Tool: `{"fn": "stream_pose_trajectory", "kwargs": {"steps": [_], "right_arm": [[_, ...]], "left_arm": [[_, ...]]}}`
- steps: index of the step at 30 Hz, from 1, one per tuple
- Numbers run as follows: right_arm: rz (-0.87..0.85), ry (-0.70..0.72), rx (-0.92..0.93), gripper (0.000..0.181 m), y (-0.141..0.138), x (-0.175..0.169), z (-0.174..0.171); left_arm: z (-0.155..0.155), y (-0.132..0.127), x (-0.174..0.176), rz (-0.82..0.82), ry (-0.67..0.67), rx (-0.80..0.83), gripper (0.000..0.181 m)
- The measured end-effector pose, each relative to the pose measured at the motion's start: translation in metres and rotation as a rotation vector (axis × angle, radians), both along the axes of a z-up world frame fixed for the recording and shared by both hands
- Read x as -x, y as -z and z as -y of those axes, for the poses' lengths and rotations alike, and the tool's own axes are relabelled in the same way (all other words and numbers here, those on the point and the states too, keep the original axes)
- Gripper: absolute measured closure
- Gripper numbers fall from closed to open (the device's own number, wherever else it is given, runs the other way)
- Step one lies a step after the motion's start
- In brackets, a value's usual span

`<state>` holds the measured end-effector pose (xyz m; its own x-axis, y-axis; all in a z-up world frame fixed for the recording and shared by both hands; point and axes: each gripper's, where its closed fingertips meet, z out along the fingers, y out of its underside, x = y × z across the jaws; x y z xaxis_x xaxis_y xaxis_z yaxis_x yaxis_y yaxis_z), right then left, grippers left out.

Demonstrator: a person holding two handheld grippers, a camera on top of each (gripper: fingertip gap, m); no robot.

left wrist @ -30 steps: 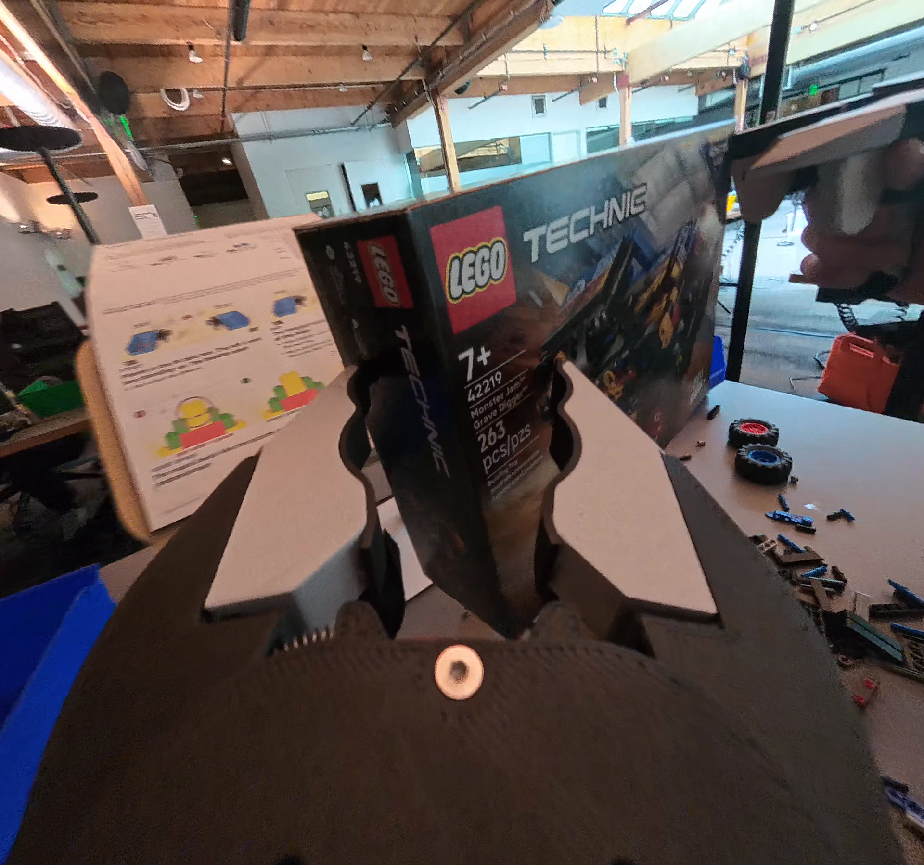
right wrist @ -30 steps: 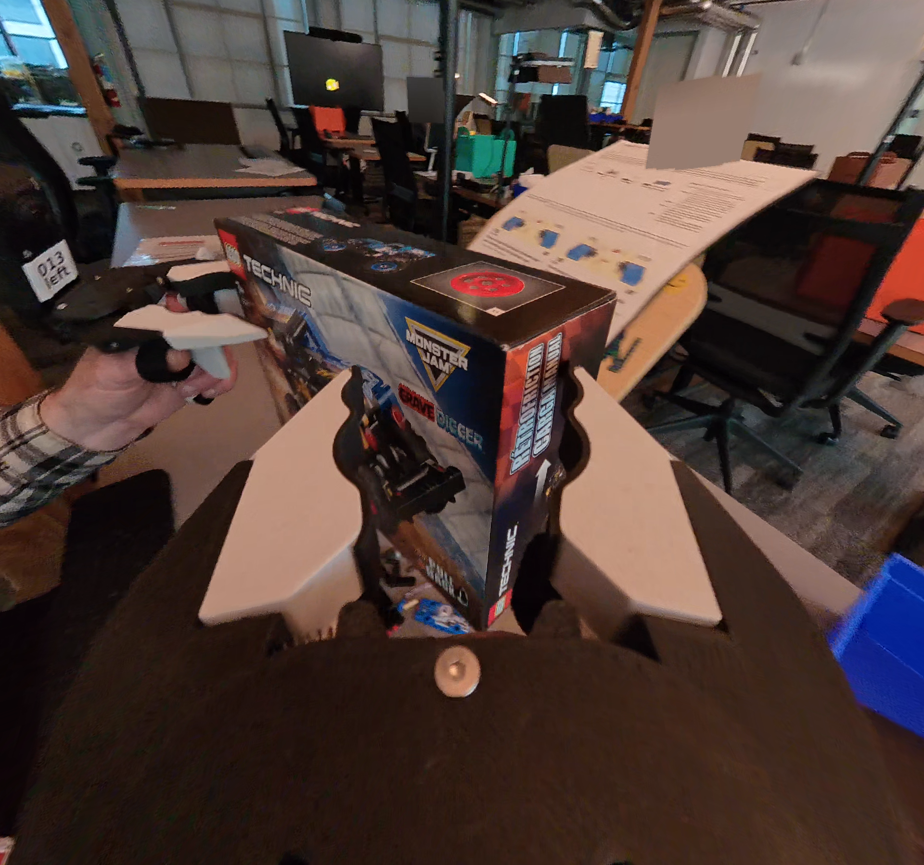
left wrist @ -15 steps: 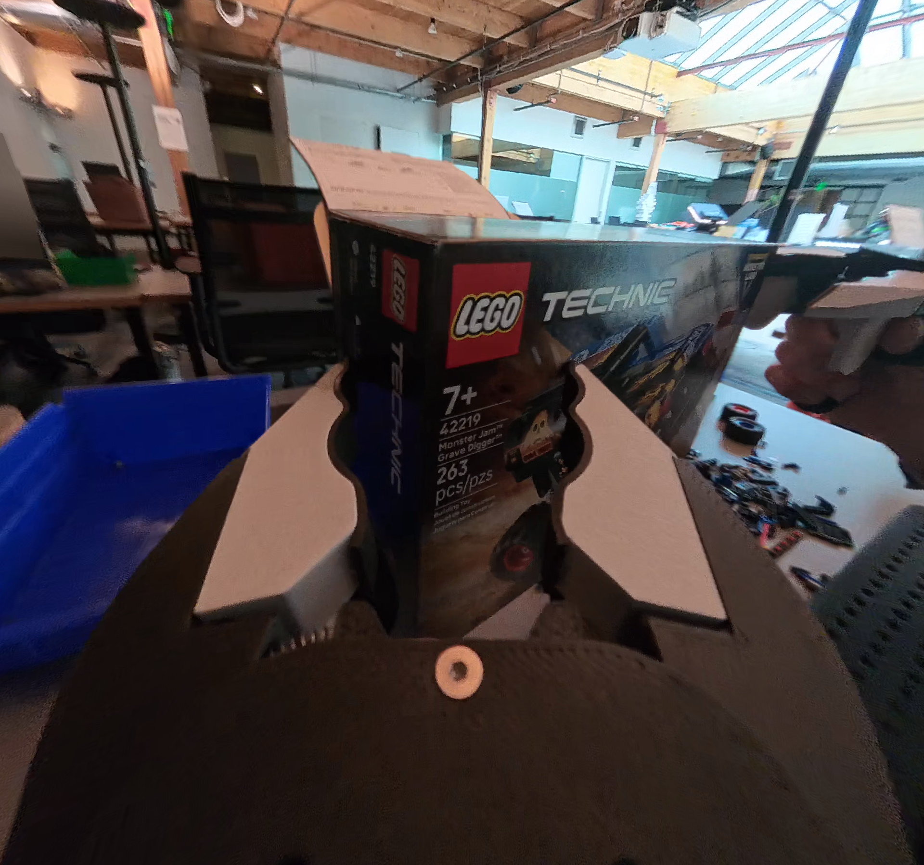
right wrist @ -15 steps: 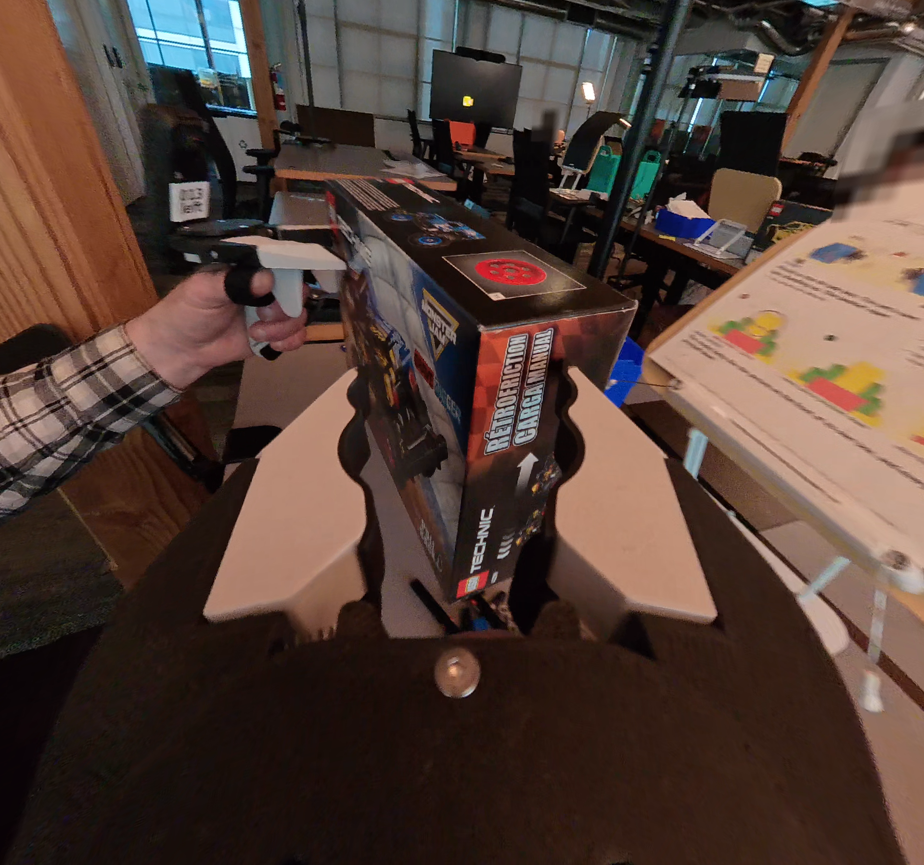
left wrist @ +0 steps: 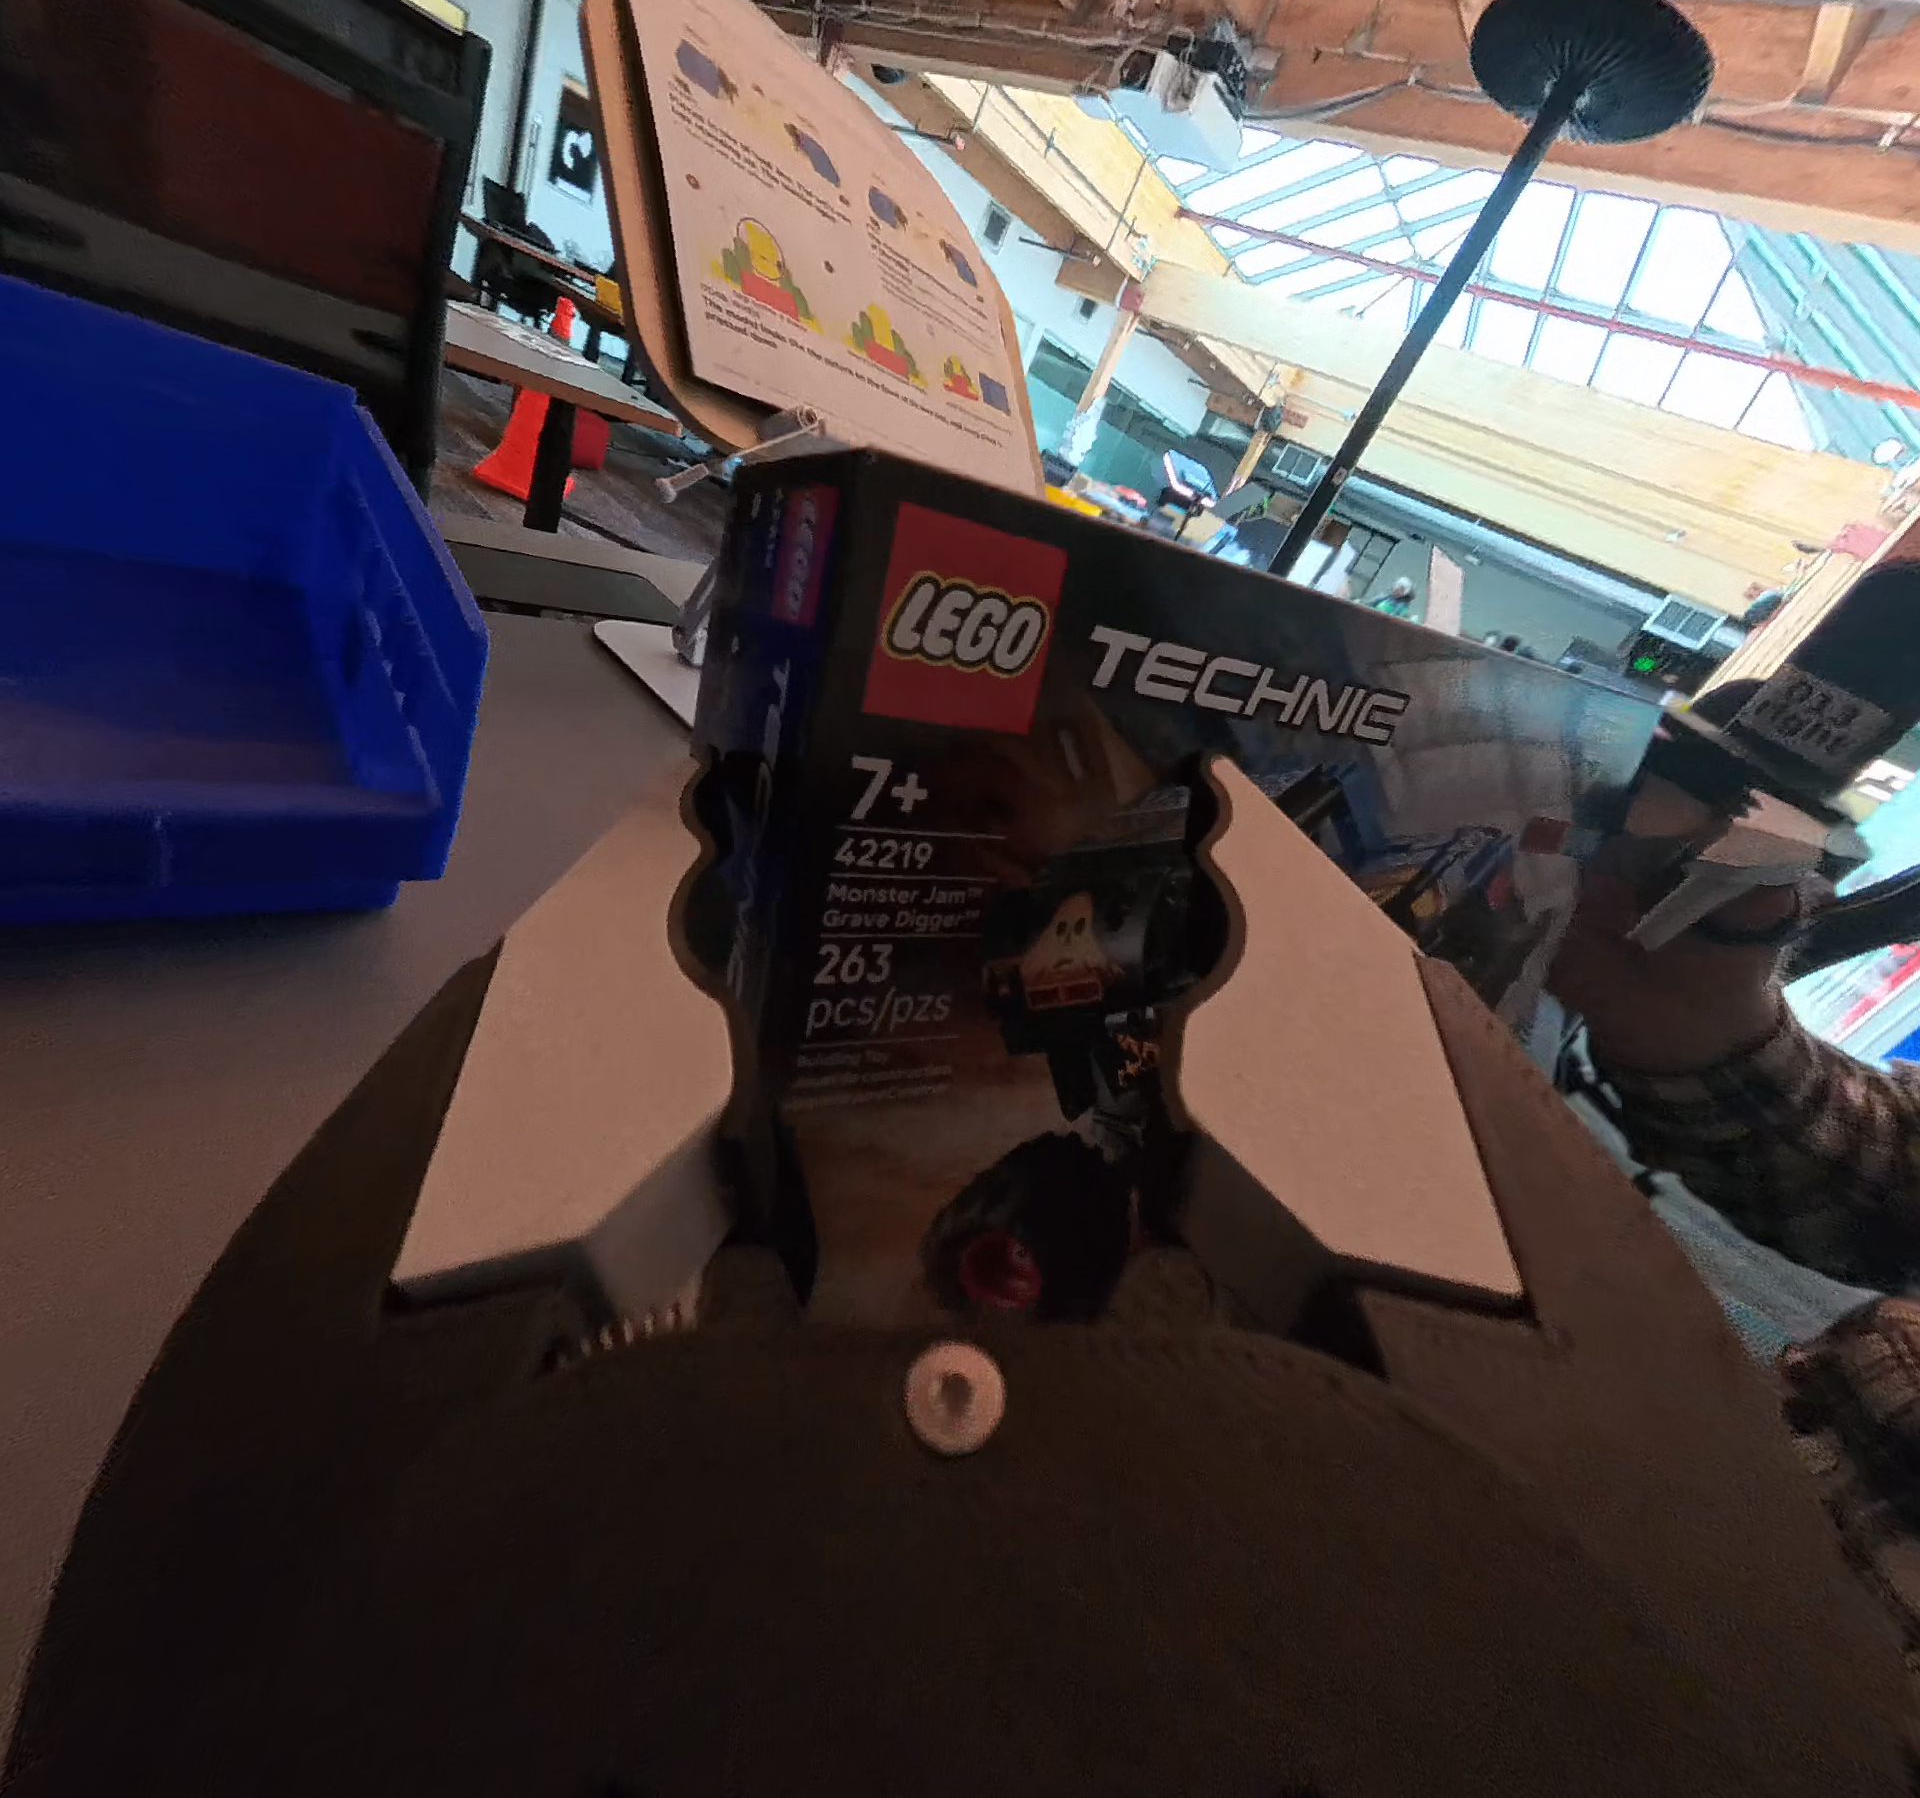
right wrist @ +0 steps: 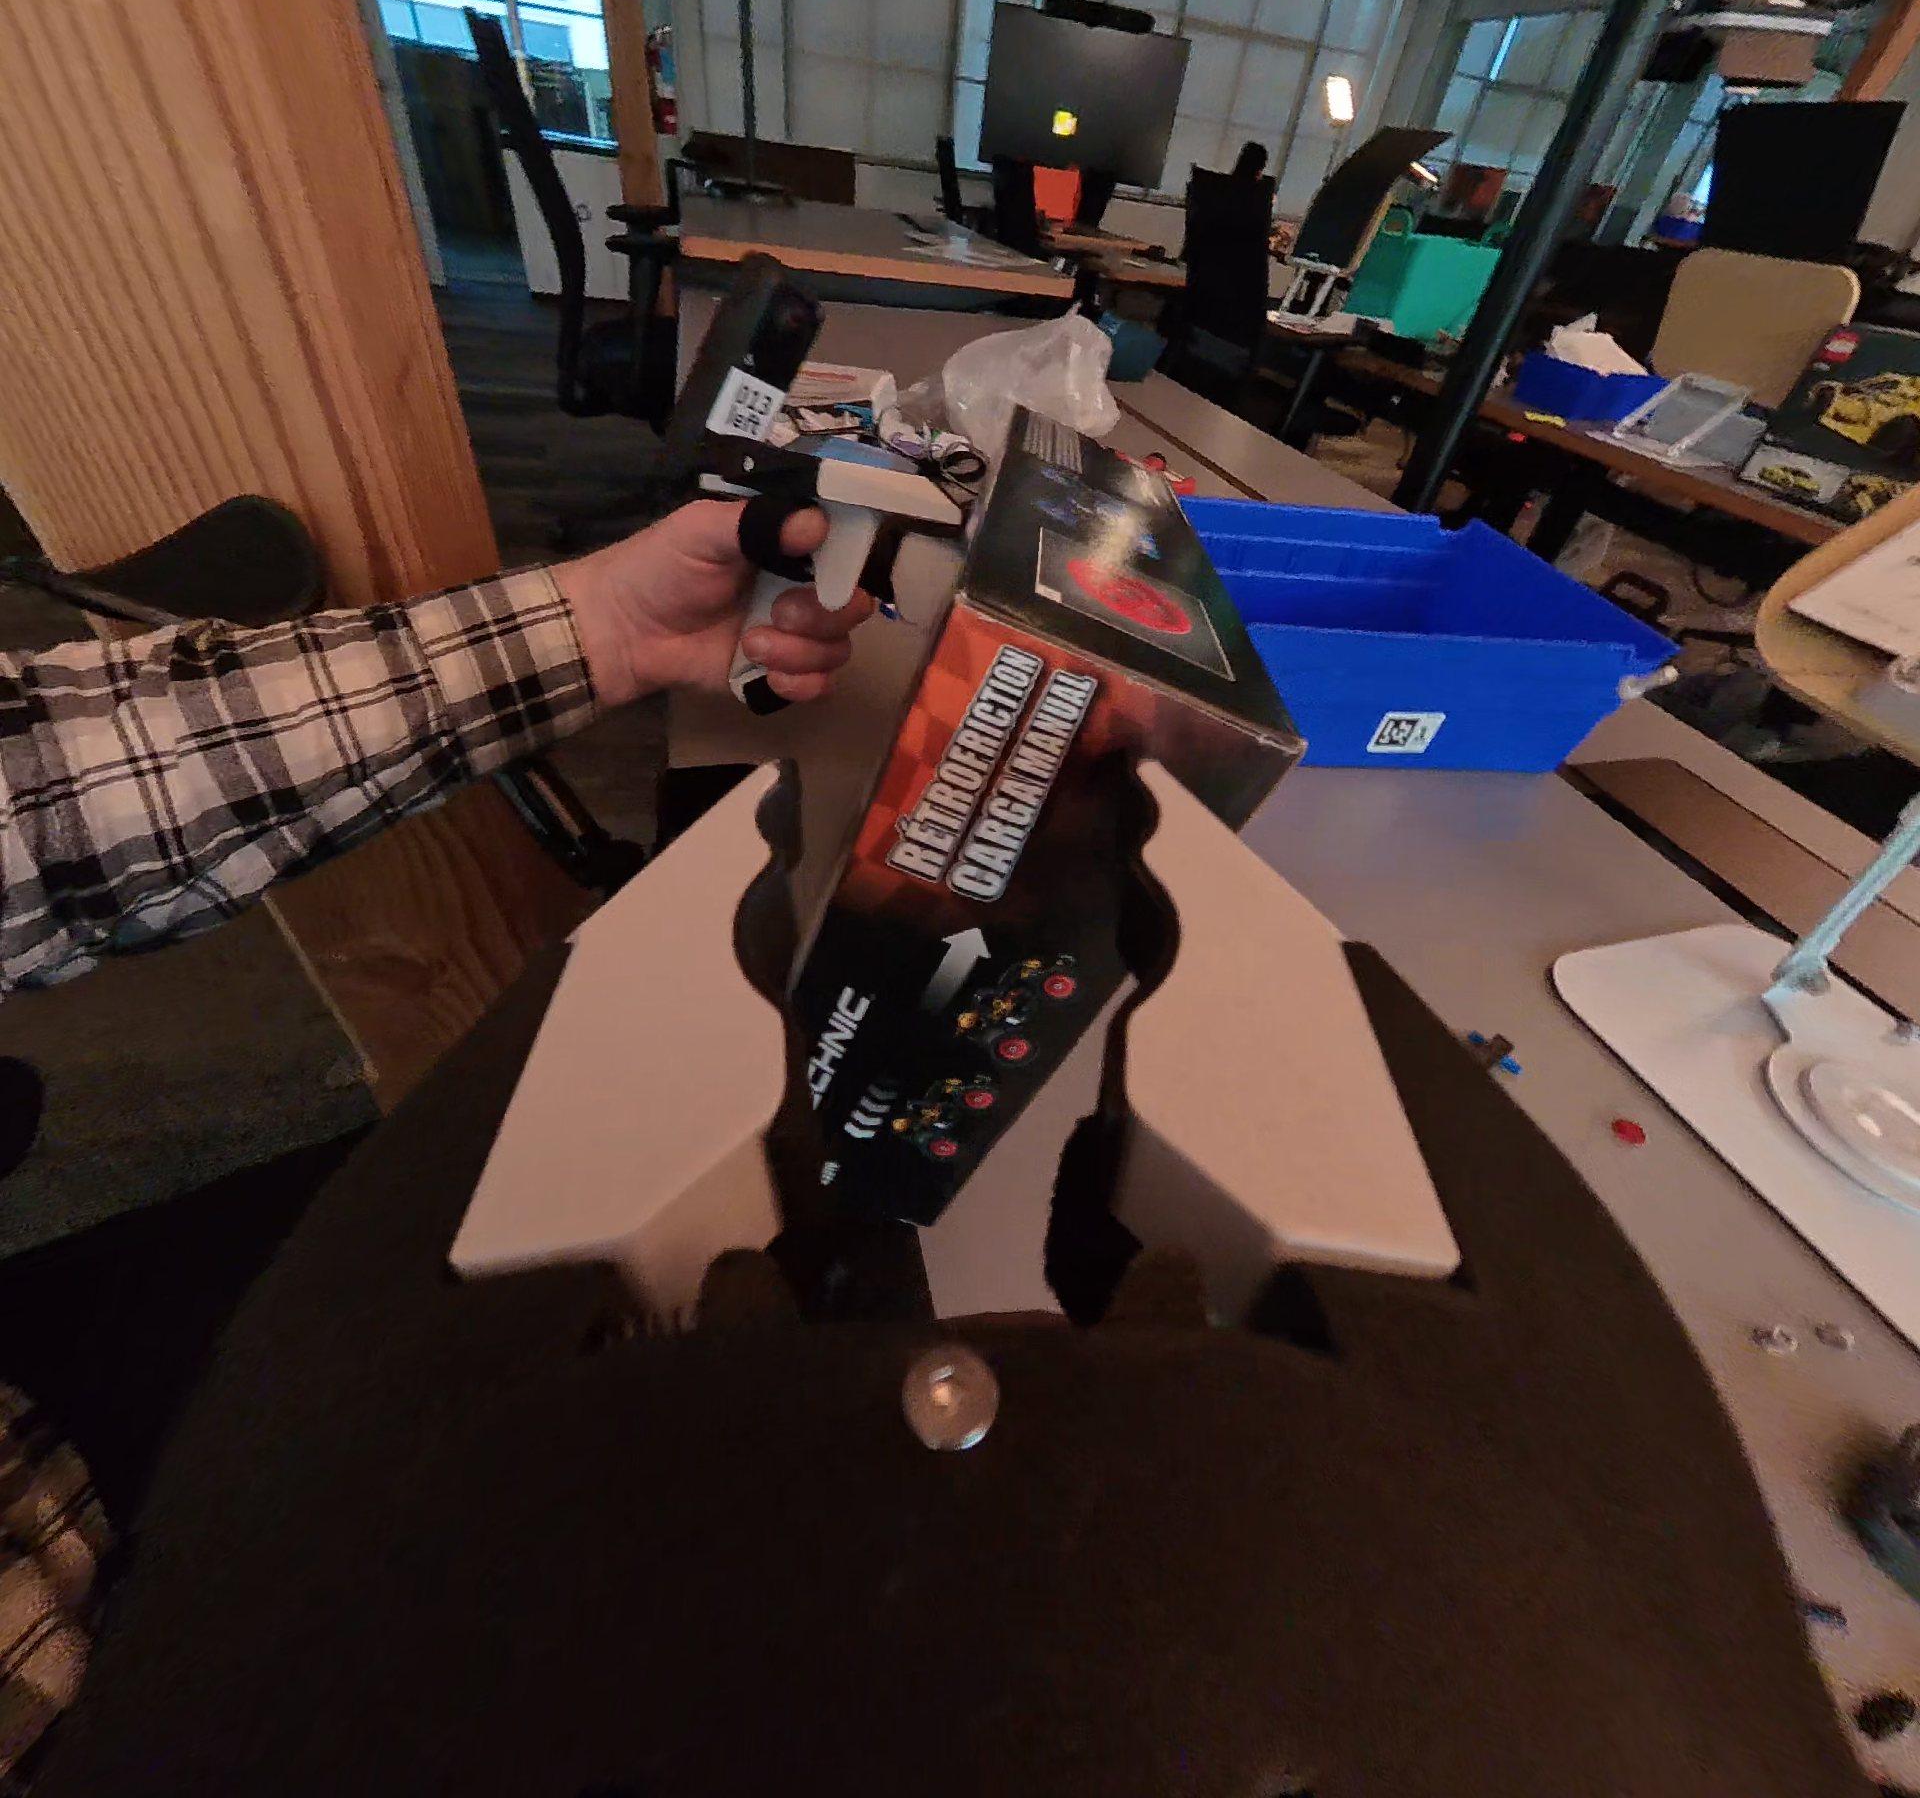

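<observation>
Now both grippers, left gripper and right gripper, squeeze opposite ends of the long toy box; blue bin sits at 2 o'clock.

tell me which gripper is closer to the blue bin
Left. The left gripper, shut on one end of the toy box, has the blue bin close beside it on its left. The right gripper clamps the opposite end, with the bin out beyond the box.

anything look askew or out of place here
The dark cardboard toy box, clamped at opposite ends by the left gripper and right gripper, is tilted off level above the grey table. Small loose pieces lie scattered there.
</observation>
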<state>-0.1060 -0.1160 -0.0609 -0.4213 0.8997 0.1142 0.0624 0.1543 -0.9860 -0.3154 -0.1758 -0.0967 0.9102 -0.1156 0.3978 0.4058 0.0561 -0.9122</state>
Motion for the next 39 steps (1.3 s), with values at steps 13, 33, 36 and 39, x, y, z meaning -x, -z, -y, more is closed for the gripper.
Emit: {"fn": "stream_pose_trajectory", "kwargs": {"steps": [13,33,36,39], "right_arm": [[-0.053,-0.034,0.197,0.129,0.005,-0.039,-0.060],[-0.126,-0.171,0.133,0.142,0.005,-0.074,-0.042],[-0.159,-0.104,0.163,0.113,-0.003,-0.075,-0.049],[-0.086,-0.017,0.218,0.085,0.016,-0.060,-0.066]], "left_arm": [[0.037,-0.004,-0.071,-0.245,0.284,0.022,0.134],[0.044,-0.018,-0.101,-0.115,0.269,-0.156,0.092],[0.042,-0.021,-0.095,-0.094,0.273,-0.158,0.104],[0.034,-0.017,-0.095,-0.092,0.281,-0.138,0.103]]}}
